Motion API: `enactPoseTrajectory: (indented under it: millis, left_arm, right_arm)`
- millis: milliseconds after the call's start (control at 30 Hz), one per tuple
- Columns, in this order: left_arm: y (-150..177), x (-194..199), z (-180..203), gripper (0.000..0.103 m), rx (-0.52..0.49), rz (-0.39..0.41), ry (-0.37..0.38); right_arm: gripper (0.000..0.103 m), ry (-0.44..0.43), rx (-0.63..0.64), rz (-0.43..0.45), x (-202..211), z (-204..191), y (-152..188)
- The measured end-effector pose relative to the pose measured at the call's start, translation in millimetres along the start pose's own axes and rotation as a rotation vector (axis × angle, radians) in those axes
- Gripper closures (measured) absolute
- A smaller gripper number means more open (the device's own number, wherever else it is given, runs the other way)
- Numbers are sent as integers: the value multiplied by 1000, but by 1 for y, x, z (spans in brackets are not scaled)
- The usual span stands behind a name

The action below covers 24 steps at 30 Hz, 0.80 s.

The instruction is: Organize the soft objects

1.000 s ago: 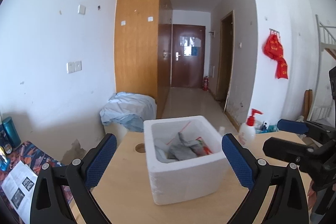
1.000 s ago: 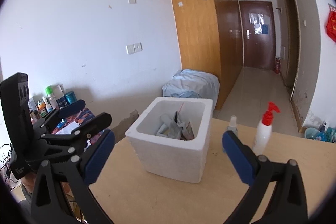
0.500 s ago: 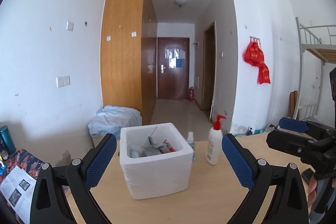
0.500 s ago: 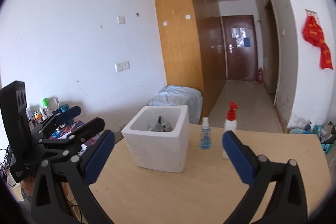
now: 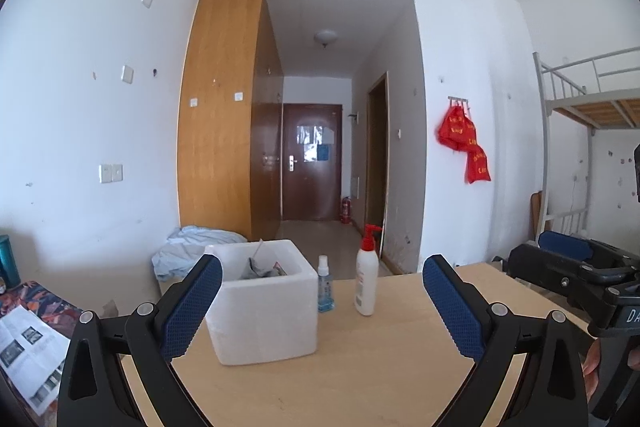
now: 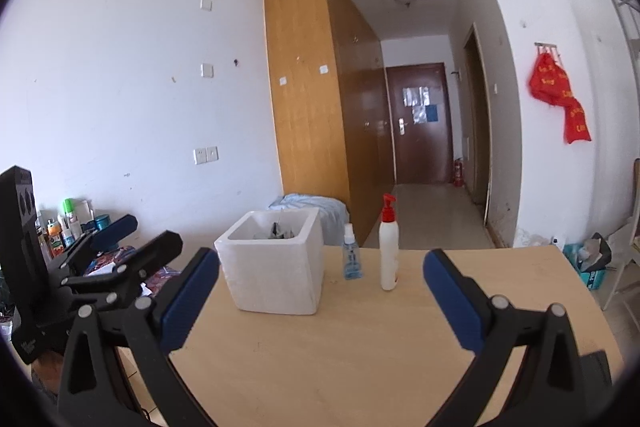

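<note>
left wrist view: the left tongs (image 5: 320,301) sit level above the near edge of the desk (image 5: 360,367), spread wide, blue pads apart with nothing between them. the white foam box (image 5: 266,311) stands toward the desk's far left part, grey soft items (image 5: 260,269) and a bit of red packaging bunched inside it. just right of the box a small blue spray bottle (image 5: 325,289), then a white pump bottle (image 5: 367,281) with a red top near the far edge; its label is too small to read. at the right edge the right tongs (image 5: 576,267) show side-on, a fingertip under the handle, "da" readable on the body. red bags (image 5: 464,143) on the wall carry yellow writing, blurred.

right wrist view: the right tongs (image 6: 322,299) also released wide, empty, held level over the desk's near edge (image 6: 340,355). box (image 6: 276,269) far left, soft items (image 6: 278,231) peeking over the rim, bottles beside it. left tongs (image 6: 120,247) off the desk's left edge.
</note>
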State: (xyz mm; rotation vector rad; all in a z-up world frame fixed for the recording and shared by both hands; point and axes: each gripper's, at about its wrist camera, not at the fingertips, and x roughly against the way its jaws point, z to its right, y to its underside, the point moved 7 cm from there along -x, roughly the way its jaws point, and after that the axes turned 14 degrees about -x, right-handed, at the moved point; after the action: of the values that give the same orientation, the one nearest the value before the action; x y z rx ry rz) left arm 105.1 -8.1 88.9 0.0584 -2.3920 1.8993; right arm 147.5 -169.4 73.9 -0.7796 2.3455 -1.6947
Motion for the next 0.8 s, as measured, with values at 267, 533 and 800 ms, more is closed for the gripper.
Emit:
enactPoseTrajectory:
  millis: [267,533,800]
  left_arm:
    - [30,30,25,2,-20,12,9]
    - [54,42,30,2,3,-40,-15]
    - [68,56,29,2,12,-49,-8]
  right_arm:
    - [0,44,-10,30,23,4,30]
    - [0,106,29,118,57,-3,45]
    - [0,145,42,123,61,6,63]
